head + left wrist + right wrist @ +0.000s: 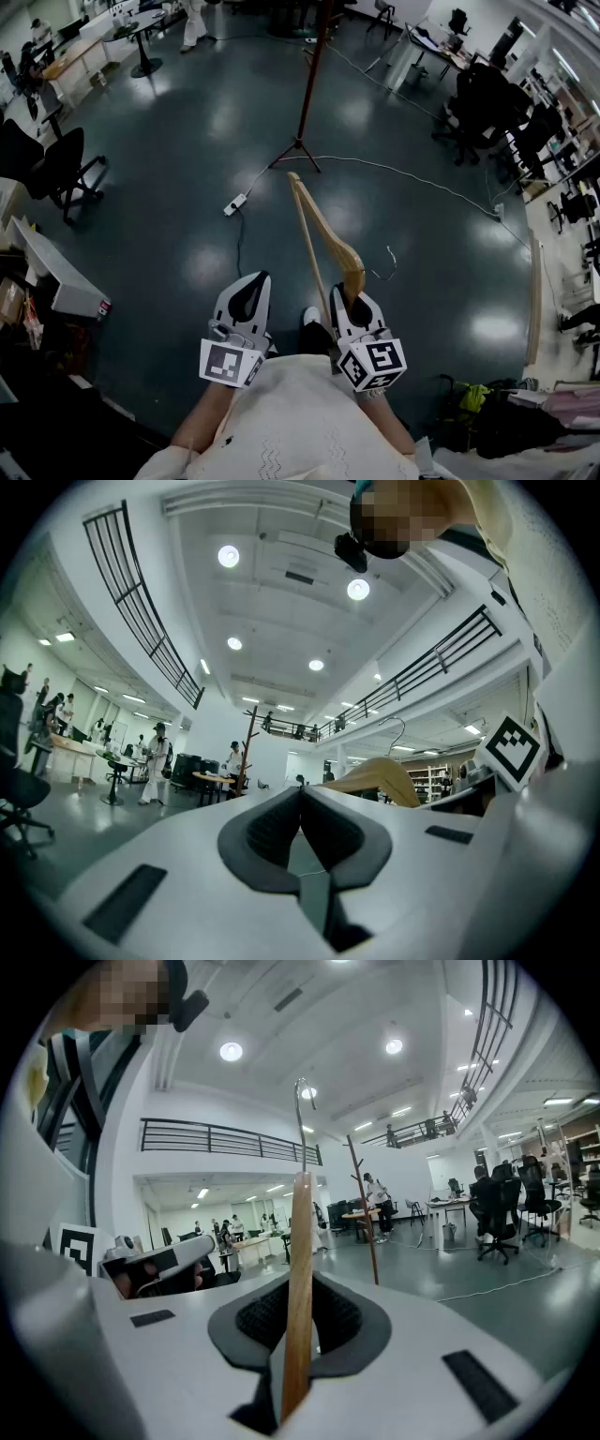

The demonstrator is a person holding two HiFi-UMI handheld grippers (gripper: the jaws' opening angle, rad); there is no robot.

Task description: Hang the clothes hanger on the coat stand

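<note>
Head view first: the wooden clothes hanger [345, 251] sits just right of centre in the frame, its thick shoulder end pinched in your right gripper [349, 302]. Its long arm runs up and to the left across the dark floor [169, 244], and its wire hook [384, 267] pokes out to the right. In the right gripper view the hanger [298, 1269] stands as a narrow wooden strip straight up the middle, and the two black pads [342, 1321] are clamped against its sides. The hook [302, 1091] shows at the top of the strip. Your left gripper [246, 298] hangs at lower centre-left, beside the right one and apart from the hanger. The left gripper view shows the left gripper's [301, 803] jaws brought together at the tips with nothing between them. The hanger [380, 775] shows there as a tan curve to the right. The coat stand [307, 94] rises at upper centre of the head view, well apart from the hanger, its tripod feet on the floor. A white power strip [234, 203] lies on the floor to the lower left of those feet. A black office chair [58, 169] stands at the left edge.
</note>
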